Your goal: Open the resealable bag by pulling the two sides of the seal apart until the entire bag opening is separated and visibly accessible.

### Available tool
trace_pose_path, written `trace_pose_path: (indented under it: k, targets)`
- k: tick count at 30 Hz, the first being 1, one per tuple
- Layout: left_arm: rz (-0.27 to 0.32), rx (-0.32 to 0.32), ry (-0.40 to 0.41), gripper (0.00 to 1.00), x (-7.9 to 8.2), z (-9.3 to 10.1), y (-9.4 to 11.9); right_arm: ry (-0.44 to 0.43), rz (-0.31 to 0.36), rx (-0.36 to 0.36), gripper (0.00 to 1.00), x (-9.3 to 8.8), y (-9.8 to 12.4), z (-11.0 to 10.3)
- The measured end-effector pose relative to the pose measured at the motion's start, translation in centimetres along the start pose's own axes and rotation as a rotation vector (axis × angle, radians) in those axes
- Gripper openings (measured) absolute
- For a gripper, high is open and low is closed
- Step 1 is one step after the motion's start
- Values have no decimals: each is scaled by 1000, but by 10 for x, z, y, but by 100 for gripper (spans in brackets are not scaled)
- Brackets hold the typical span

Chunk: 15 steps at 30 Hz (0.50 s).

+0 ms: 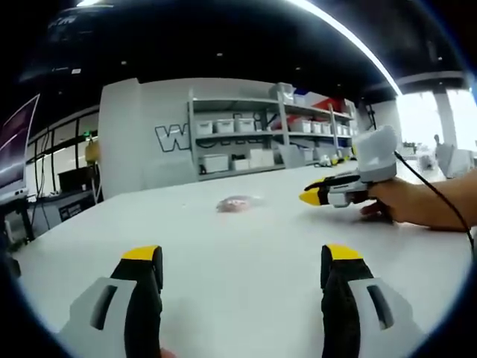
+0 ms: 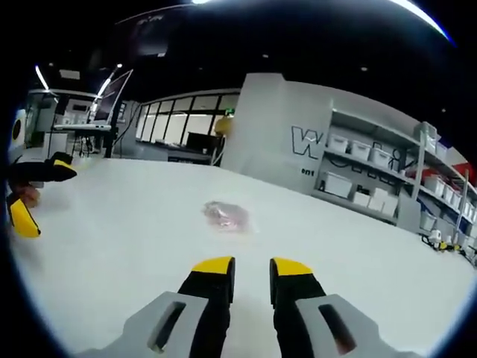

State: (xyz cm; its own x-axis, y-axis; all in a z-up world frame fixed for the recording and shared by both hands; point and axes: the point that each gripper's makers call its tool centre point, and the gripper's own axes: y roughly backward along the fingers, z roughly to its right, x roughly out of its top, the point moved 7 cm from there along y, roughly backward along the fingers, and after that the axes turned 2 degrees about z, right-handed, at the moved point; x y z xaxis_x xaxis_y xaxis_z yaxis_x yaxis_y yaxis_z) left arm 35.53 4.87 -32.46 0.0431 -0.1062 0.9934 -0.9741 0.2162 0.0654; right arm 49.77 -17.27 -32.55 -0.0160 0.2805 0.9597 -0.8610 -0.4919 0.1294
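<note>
Resealable bag (image 1: 238,203) flat mid-table (image 1: 246,298), untouched, seal apparently unopened; left gripper (image 1: 242,265) jaws spread wide, empty; right gripper (image 2: 252,268) jaws narrowly parted, empty; both low, aimed at bag, likely for two-sided pull.

Ahead of the left gripper (image 1: 242,265), the bag (image 1: 238,203) is too small to tell whether its seal is shut or what the pinkish contents are. The right gripper (image 1: 311,195) hides its holder's hand (image 1: 395,203) in part. The frame's left edge cuts the left gripper in the right gripper view.
</note>
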Motion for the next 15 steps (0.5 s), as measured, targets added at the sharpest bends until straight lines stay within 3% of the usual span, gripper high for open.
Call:
trace_pose_path:
  k: [15]
  targets:
    - [-5,-3,-4,87,-2,0,-4,23,0,4,16,1,-15,1]
